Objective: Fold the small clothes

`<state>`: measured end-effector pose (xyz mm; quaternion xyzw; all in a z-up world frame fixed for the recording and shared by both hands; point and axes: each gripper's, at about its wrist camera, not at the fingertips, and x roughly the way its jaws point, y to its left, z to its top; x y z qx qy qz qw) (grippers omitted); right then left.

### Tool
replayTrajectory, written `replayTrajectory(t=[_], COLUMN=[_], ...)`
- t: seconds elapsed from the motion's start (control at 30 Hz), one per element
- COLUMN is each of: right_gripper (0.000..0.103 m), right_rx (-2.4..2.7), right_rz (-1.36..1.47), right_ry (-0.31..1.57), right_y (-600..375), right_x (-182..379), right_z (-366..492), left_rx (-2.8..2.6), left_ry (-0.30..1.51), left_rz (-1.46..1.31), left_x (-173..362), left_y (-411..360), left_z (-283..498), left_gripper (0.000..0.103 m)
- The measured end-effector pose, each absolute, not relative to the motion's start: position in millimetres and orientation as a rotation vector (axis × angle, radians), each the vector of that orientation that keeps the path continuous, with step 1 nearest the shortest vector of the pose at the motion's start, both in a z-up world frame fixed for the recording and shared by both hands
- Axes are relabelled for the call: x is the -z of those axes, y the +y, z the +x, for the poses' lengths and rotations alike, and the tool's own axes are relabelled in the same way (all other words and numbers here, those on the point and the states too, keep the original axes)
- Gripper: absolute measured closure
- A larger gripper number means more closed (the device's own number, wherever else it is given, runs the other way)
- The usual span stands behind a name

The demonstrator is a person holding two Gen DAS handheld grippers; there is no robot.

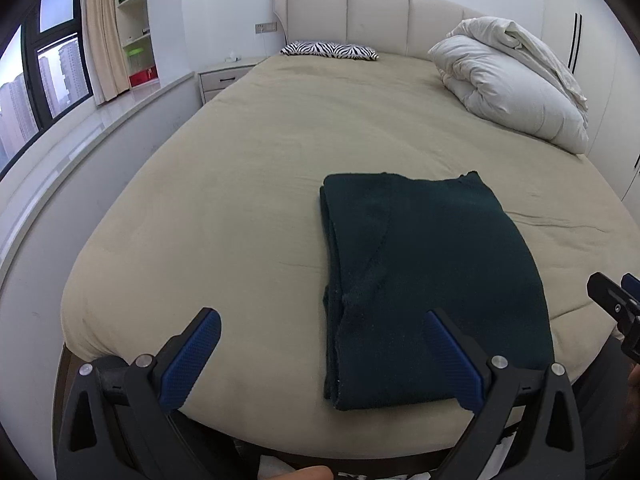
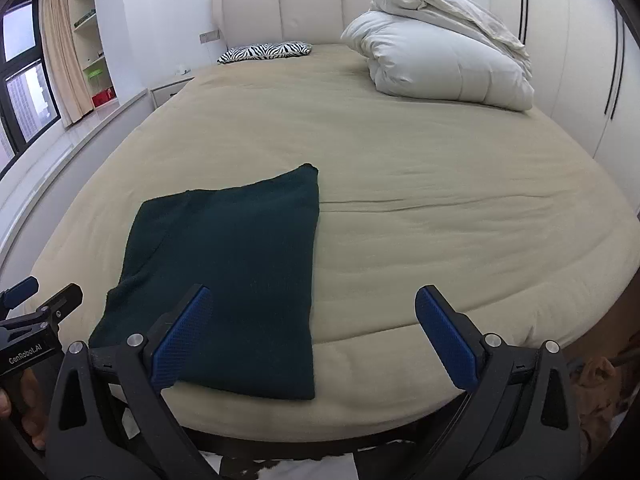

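I hold both hand-held grippers, left (image 1: 322, 354) and right (image 2: 312, 330), wide and empty at lower frame, since the garment (image 1: 432, 280) already lies folded on the bed (image 1: 240, 160).

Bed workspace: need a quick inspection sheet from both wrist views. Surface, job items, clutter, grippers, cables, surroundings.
Surface: bed with a beige sheet, mostly flat, light creases.
Job's things: dark green garment, folded into a rectangle, lying flat near the foot edge of the bed.
Clutter: white duvet bundled at the head end; zebra-print pillow by the headboard.
Grippers: left gripper open, holding nothing, its right finger over the garment's near edge; right gripper open, holding nothing, its left finger over the garment.
Cables: nothing seen.
Surroundings: nightstand, window with curtain, shelves, wardrobe doors.
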<state>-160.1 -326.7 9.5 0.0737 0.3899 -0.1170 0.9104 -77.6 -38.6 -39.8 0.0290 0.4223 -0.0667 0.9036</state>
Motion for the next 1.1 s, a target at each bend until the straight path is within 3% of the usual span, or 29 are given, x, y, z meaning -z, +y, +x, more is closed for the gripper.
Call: replayTrajectory(t=[0.3, 1.1], right_gripper=[0.0, 0.0], right_rx=[0.227, 0.21], right_rz=[0.147, 0.151], right_ry=[0.862, 0.882], right_y=[-327, -330], right_x=[32, 27], right_z=[-147, -145], left_rx=[0.129, 0.122], left_ry=[0.894, 0.895], left_rz=[0.063, 0.069], left_x=[51, 52], left_y=[-38, -38], left_z=[-77, -76], left_gripper=[0.0, 0.0])
